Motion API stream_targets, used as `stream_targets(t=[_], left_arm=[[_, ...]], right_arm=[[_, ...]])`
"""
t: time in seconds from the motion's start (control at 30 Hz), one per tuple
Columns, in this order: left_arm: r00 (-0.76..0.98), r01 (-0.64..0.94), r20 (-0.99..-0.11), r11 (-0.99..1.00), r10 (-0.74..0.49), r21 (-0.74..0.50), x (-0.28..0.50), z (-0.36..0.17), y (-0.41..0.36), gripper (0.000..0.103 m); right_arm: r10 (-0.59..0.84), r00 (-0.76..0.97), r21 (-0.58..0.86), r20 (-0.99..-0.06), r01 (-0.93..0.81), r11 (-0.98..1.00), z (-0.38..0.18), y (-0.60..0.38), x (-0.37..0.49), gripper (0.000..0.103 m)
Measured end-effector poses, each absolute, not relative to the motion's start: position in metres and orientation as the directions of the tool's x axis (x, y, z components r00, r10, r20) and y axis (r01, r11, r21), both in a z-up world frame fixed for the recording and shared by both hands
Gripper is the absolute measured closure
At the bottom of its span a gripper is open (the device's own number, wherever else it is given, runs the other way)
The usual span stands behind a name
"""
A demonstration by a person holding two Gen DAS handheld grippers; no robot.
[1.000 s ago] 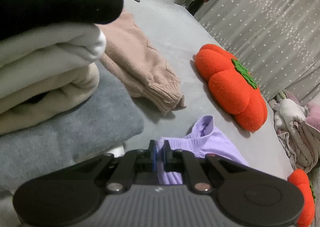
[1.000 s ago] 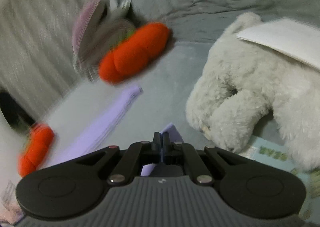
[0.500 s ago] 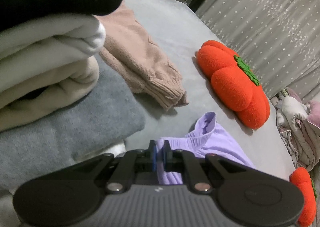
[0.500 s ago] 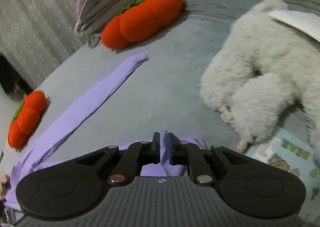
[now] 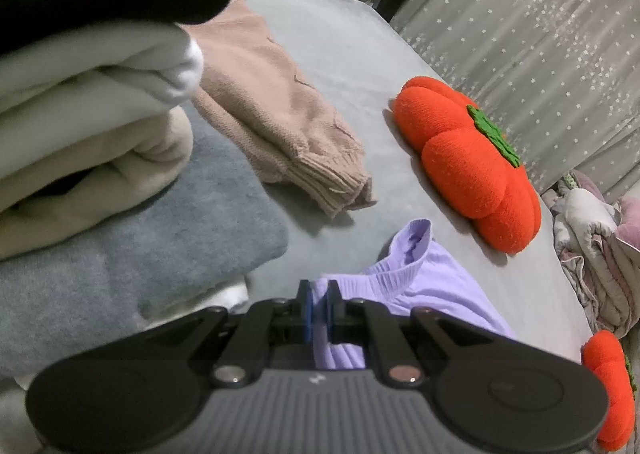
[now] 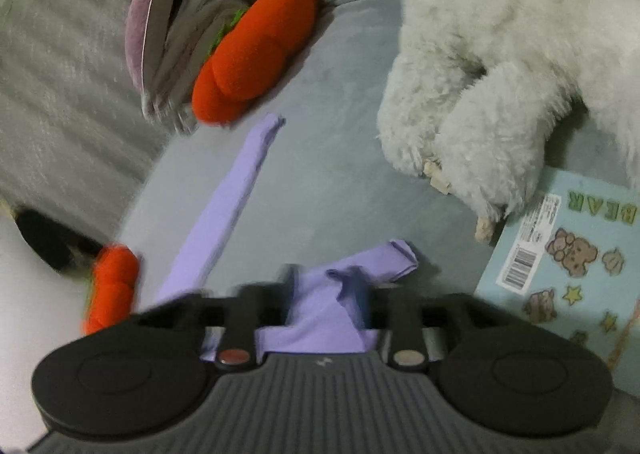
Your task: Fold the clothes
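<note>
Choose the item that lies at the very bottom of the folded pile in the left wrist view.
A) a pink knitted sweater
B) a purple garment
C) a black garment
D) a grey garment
D: the grey garment lies under the cream, white and black layers of the pile.

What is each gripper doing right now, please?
Left gripper: shut on the purple garment.
Right gripper: just opening, fingers apart, garment lying loose between them.
</note>
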State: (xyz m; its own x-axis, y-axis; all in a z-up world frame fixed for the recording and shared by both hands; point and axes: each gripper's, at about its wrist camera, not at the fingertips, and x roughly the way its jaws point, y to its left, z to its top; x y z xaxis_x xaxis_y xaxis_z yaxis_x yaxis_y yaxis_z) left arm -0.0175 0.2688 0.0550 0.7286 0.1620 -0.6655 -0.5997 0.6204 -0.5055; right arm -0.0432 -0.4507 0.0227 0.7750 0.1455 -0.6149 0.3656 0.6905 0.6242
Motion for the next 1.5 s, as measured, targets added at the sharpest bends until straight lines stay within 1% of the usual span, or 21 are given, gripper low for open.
stream_targets(t=[0.17,0.2,0.27,0.3,0.4,0.43,0.47,0.57,0.6,0.63,0.7,0.83,0.97,1.07,1.1,1.13,1.17,1.2,1.27,1.33,1.5], left_arm=[[0.725,-0.604,-0.67,0.617,0.161,-0.505,-0.018,0.054,0.269,0.097],[0.725,-0.603,-0.67,0.617,0.16,-0.506,-0.018,0.054,0.269,0.097],[0.724,-0.605,-0.671,0.614,0.16,-0.507,-0.019,0.053,0.27,0.097],[0.724,-0.606,-0.671,0.613,0.16,-0.508,-0.019,0.053,0.27,0.097],[0.725,-0.604,-0.671,0.613,0.157,-0.509,-0.018,0.053,0.27,0.097],[0.725,-0.603,-0.671,0.615,0.157,-0.508,-0.018,0.053,0.27,0.097],[0.725,-0.603,-0.67,0.615,0.158,-0.508,-0.018,0.054,0.27,0.097],[0.723,-0.606,-0.672,0.615,0.161,-0.505,-0.018,0.053,0.27,0.097],[0.721,-0.607,-0.674,0.615,0.161,-0.503,-0.017,0.053,0.27,0.097],[0.72,-0.609,-0.675,0.615,0.162,-0.501,-0.017,0.053,0.27,0.097],[0.719,-0.61,-0.676,0.615,0.163,-0.5,-0.017,0.052,0.27,0.097],[0.717,-0.61,-0.677,0.619,0.165,-0.495,-0.017,0.052,0.269,0.097],[0.717,-0.611,-0.678,0.614,0.163,-0.499,-0.017,0.052,0.27,0.097],[0.719,-0.608,-0.676,0.618,0.162,-0.499,-0.017,0.053,0.27,0.097],[0.719,-0.608,-0.676,0.619,0.162,-0.498,-0.017,0.053,0.27,0.097],[0.719,-0.608,-0.676,0.618,0.162,-0.498,-0.017,0.052,0.27,0.097],[0.718,-0.609,-0.677,0.616,0.162,-0.499,-0.017,0.052,0.27,0.097],[0.718,-0.61,-0.677,0.615,0.162,-0.5,-0.017,0.052,0.271,0.097],[0.718,-0.611,-0.678,0.612,0.161,-0.502,-0.017,0.052,0.271,0.097],[0.719,-0.609,-0.676,0.615,0.162,-0.501,-0.017,0.052,0.271,0.097],[0.724,-0.605,-0.67,0.619,0.165,-0.501,-0.017,0.053,0.271,0.097]], right_arm=[[0.023,0.73,0.404,-0.683,0.351,0.845,0.028,-0.419,-0.025,0.054],[0.007,0.72,0.37,-0.694,0.348,0.861,0.027,-0.414,-0.02,0.056],[-0.006,0.705,0.359,-0.709,0.368,0.858,0.025,-0.414,-0.016,0.069],[-0.056,0.722,0.347,-0.69,0.398,0.849,0.029,-0.417,-0.022,0.075],[-0.201,0.752,0.322,-0.628,0.486,0.812,0.042,-0.43,-0.041,0.075],[-0.198,0.755,0.339,-0.625,0.491,0.802,0.043,-0.434,-0.046,0.073],[-0.149,0.761,0.388,-0.631,0.476,0.789,0.042,-0.439,-0.05,0.073],[0.062,0.77,0.538,-0.635,0.383,0.751,0.033,-0.436,-0.057,0.073],[0.07,0.773,0.528,-0.631,0.361,0.769,0.036,-0.429,-0.057,0.072],[0.058,0.764,0.497,-0.643,0.358,0.79,0.037,-0.422,-0.055,0.07],[0.033,0.734,0.439,-0.679,0.369,0.819,0.033,-0.41,-0.048,0.069],[0.014,0.697,0.408,-0.717,0.403,0.819,0.02,-0.403,-0.037,0.069],[-0.087,0.686,0.316,-0.723,0.44,0.84,0.022,-0.4,-0.032,0.069],[-0.11,0.68,0.312,-0.725,0.466,0.828,0.018,-0.407,-0.027,0.069],[-0.118,0.677,0.312,-0.726,0.477,0.822,0.018,-0.41,-0.021,0.073],[-0.127,0.68,0.315,-0.722,0.487,0.815,0.018,-0.411,-0.024,0.09],[-0.137,0.682,0.318,-0.719,0.497,0.807,0.019,-0.412,-0.026,0.098],[-0.147,0.684,0.321,-0.715,0.507,0.8,0.019,-0.414,-0.028,0.101],[-0.165,0.688,0.329,-0.707,0.526,0.784,0.02,-0.416,-0.032,0.101],[-0.159,0.708,0.378,-0.688,0.537,0.754,0.023,-0.42,-0.042,0.101],[-0.082,0.771,0.533,-0.631,0.508,0.676,0.033,-0.44,-0.062,0.101]])
